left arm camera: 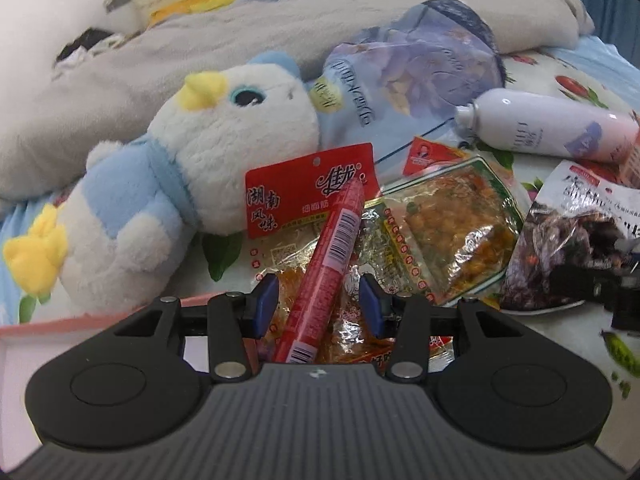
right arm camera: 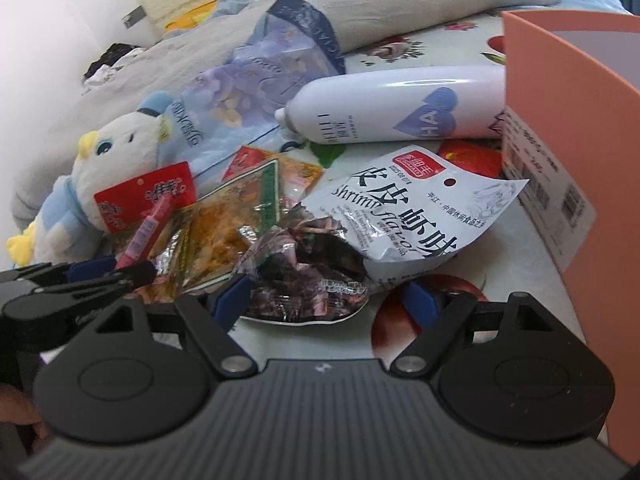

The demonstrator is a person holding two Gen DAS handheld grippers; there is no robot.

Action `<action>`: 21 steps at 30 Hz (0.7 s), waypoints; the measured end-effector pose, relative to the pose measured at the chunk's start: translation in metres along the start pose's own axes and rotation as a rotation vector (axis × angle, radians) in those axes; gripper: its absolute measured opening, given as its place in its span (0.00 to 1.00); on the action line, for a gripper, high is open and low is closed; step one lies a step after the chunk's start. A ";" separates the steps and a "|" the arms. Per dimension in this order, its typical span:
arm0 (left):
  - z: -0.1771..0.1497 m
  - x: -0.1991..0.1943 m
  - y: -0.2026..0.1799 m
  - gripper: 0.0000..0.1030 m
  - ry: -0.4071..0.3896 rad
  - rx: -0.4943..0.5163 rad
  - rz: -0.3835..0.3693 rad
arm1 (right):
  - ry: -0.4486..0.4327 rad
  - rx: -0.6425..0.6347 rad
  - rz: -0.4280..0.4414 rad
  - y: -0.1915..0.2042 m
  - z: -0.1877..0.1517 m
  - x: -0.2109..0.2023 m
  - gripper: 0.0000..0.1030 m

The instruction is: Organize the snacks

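Snack packets lie heaped on a flower-print bed sheet [right arm camera: 424, 52]. A red sausage stick [left arm camera: 332, 256] rests on a red-topped packet [left arm camera: 304, 188], beside a green-edged packet of orange snack [left arm camera: 448, 224]. My left gripper [left arm camera: 318, 304] is open around the stick's near end, and its blue pads [left arm camera: 266, 304] stand clear of the stick on both sides. A white bag printed "Shrimp flavor" [right arm camera: 400, 208] has a clear, dark-filled lower part. My right gripper [right arm camera: 328, 296] is open over that lower part. One of its pads is at the bag's edge and the other is apart from it.
A pink bin [right arm camera: 580, 140] stands close on the right, and a pink edge [left arm camera: 80, 322] shows under the left gripper. A white and blue plush bird [left arm camera: 192, 168], a white spray bottle [right arm camera: 400, 108], a bluish bag [right arm camera: 256, 80] and a grey blanket [left arm camera: 280, 32] lie behind.
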State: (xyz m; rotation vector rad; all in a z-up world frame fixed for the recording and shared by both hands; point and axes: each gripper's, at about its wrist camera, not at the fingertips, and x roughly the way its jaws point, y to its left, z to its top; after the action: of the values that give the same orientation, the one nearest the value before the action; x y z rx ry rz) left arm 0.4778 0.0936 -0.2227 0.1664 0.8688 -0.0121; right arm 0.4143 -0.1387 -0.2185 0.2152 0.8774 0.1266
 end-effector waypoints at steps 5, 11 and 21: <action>0.001 0.002 0.001 0.31 0.010 -0.046 -0.026 | 0.014 0.003 -0.003 -0.001 0.000 -0.002 0.20; 0.000 -0.011 0.001 0.23 0.012 -0.065 -0.033 | -0.006 -0.025 -0.002 -0.001 -0.003 -0.018 0.03; -0.019 -0.076 -0.004 0.23 -0.009 -0.166 -0.085 | -0.044 -0.049 0.018 -0.001 -0.020 -0.069 0.03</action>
State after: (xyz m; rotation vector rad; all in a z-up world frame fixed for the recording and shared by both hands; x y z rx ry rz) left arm 0.4143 0.0879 -0.1772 -0.0264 0.8638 -0.0199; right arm 0.3553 -0.1509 -0.1795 0.1792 0.8283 0.1592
